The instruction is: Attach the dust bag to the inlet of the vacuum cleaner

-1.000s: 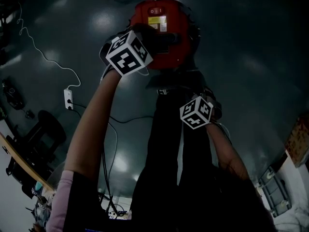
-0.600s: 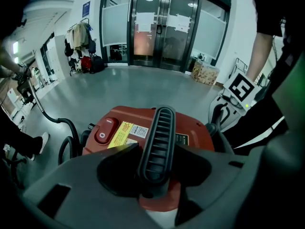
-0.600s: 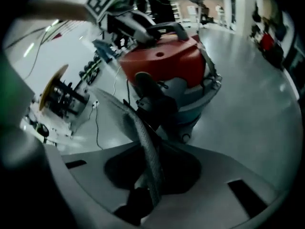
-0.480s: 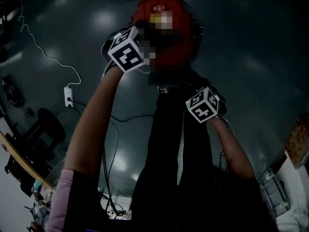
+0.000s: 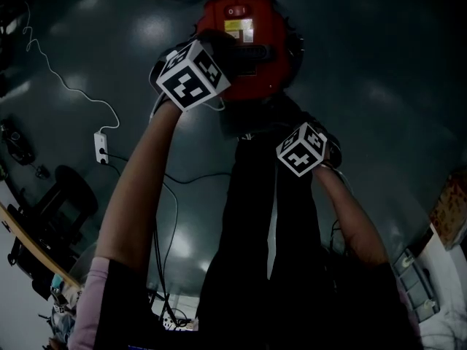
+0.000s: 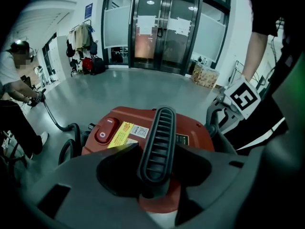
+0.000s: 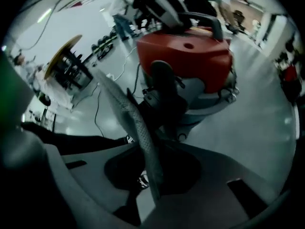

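The red vacuum cleaner stands on the dark floor ahead of me. My left gripper sits on top of it, shut on its black ribbed handle, which stands upright between the jaws of the left gripper. My right gripper hangs lower, at the vacuum's near side. In the right gripper view a thin grey edge of the dust bag runs down between the jaws of the right gripper. Those jaws have just been opening and stand apart around it. The bag's body is hidden.
A white power strip and its cord lie on the floor at left. A black hose curls beside the vacuum, near a person. Glass doors close the far end. My legs stand just behind the vacuum.
The right gripper's marker cube has shifted a little up the picture toward the vacuum and tilted. The left gripper has stayed on the handle.
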A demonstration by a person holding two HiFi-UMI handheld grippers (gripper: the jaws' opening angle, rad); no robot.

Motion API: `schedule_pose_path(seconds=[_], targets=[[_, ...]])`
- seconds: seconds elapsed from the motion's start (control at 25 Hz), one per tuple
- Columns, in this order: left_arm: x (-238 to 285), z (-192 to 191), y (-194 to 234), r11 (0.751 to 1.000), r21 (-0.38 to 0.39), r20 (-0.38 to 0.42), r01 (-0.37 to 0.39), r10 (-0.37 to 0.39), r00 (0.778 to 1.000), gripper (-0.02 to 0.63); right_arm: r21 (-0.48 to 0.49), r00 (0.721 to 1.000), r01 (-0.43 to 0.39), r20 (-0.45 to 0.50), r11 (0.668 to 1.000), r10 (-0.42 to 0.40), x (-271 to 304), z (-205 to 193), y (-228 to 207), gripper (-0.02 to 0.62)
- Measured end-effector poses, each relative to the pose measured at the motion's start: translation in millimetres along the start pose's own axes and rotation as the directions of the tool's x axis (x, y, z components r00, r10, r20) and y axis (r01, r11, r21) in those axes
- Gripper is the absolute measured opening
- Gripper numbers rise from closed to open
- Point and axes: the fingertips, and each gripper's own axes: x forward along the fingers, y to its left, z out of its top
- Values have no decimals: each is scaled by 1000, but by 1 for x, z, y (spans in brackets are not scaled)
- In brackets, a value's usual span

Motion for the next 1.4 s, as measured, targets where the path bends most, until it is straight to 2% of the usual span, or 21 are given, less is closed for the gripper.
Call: schedule_pose_path(seconds=[0.08, 0.12, 0.16, 0.32, 0.48, 0.56, 0.64, 0.8, 1.0, 1.12, 1.24, 1.32, 1.4], targets=[[1, 0, 2, 1000, -2, 4, 0, 0, 1000, 198, 171, 1000, 6, 14, 985, -8, 3, -1, -9, 80], [1, 0, 3, 1000, -2, 5, 0, 0, 1000, 198, 224, 1000, 10, 15, 974, -14, 5, 0, -12, 80], [1, -1, 4, 1000, -3, 4, 0, 1, 1000, 198, 232, 1000, 16, 14, 973, -20, 7, 0, -14, 80], [2, 0, 3, 1000, -1, 0, 1, -1, 1000, 198, 93, 999, 30, 12, 995, -31, 3, 0, -9, 80], [1, -2, 1, 1000, -12, -16, 1, -1, 1000, 198, 75, 999, 48, -8, 996, -47, 0, -3, -5, 91], [-1, -2, 2, 998, -59, -3, -3, 2, 1000, 215, 66, 998, 54, -19, 996, -52, -3, -4, -6, 149], [-9, 0, 2, 995, -101, 16, -22, 24, 1000, 222, 70, 999, 49, -18, 996, -48, -10, -6, -6, 170], [-36, 5, 7, 978, -191, 72, -84, 99, 992, 221, 92, 999, 39, -14, 995, -38, -32, -8, -9, 172], [-74, 13, -20, 955, -276, 121, -108, 146, 982, 219, 186, 996, 6, 82, 982, -22, -75, 4, -2, 170], [-96, 26, -52, 931, -352, 165, -102, 169, 972, 164, 242, 986, -11, 165, 970, -30, -111, 16, 4, 170], [-118, 45, -88, 892, -444, 216, -88, 203, 955, 90, 284, 971, -45, 237, 958, -25, -146, 24, 13, 169], [-134, 60, -111, 855, -512, 243, -82, 236, 941, 55, 297, 958, -72, 285, 952, -16, -176, 30, 23, 169], [-151, 75, -133, 806, -586, 265, -80, 284, 922, 31, 296, 945, -95, 328, 950, -7, -204, 33, 34, 163]])
